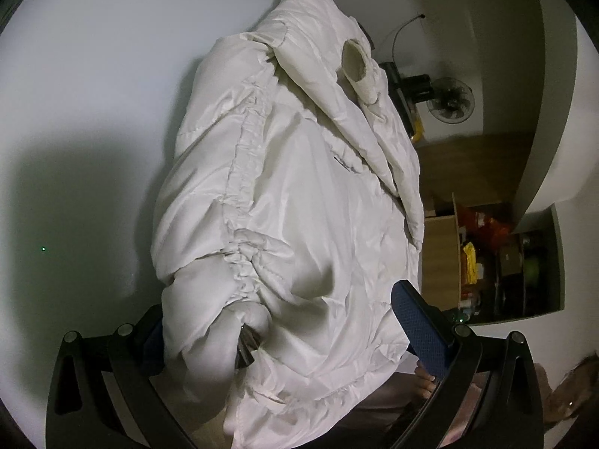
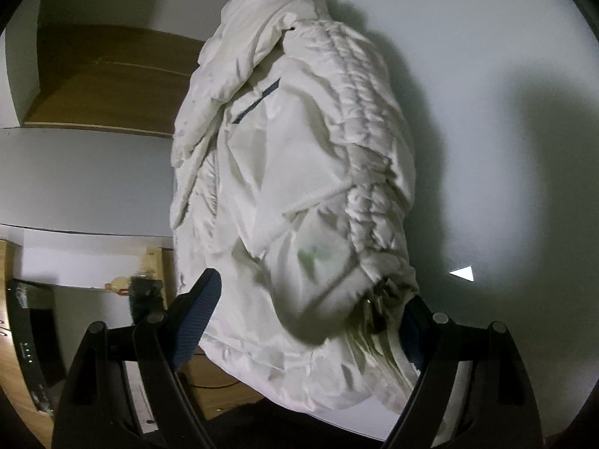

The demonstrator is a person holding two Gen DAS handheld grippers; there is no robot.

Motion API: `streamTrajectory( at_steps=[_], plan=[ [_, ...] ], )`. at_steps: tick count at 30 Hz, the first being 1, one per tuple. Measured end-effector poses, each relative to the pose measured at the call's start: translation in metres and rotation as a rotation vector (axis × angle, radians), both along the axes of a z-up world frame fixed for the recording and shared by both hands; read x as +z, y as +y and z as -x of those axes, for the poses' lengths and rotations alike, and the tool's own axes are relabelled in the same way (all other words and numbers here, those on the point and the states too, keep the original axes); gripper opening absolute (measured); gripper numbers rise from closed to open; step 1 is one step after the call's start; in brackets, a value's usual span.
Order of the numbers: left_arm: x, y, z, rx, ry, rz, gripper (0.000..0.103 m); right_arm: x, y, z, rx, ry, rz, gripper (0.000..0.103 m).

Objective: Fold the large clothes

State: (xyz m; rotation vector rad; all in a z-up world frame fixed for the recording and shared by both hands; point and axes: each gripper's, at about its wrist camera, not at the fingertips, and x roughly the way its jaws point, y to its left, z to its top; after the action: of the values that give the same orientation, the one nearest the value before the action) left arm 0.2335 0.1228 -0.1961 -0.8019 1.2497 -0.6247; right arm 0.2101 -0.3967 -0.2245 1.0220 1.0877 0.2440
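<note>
Home: wall fan (image 1: 451,99), cluttered shelf (image 1: 498,258), wooden cabinets (image 2: 112,86).

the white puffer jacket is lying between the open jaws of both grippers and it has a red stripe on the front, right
Not quite: the stripe is dark blue, not red. The right wrist view shows the short dark blue stripe on the front of the white puffer jacket. The rest holds: the jacket lies between the open jaws of the left gripper and the right gripper.
</note>
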Motion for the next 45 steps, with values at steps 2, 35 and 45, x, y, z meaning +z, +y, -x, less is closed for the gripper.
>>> streamTrajectory(
  at_steps=[2, 35, 45],
  plan=[
    [-0.002, 0.001, -0.001, 0.013, 0.011, 0.013, 0.101, -0.002, 0.002, -0.002, -0.001, 0.019, 0.03, 0.057],
    [0.004, 0.004, 0.045, -0.015, 0.032, -0.148, 0.013, 0.013, 0.006, 0.046, -0.017, -0.026, 0.103, 0.012],
    [0.027, 0.016, 0.082, -0.056, -0.009, -0.1, 0.014, 0.032, -0.001, 0.092, -0.015, -0.089, 0.027, 0.012]
  ],
)
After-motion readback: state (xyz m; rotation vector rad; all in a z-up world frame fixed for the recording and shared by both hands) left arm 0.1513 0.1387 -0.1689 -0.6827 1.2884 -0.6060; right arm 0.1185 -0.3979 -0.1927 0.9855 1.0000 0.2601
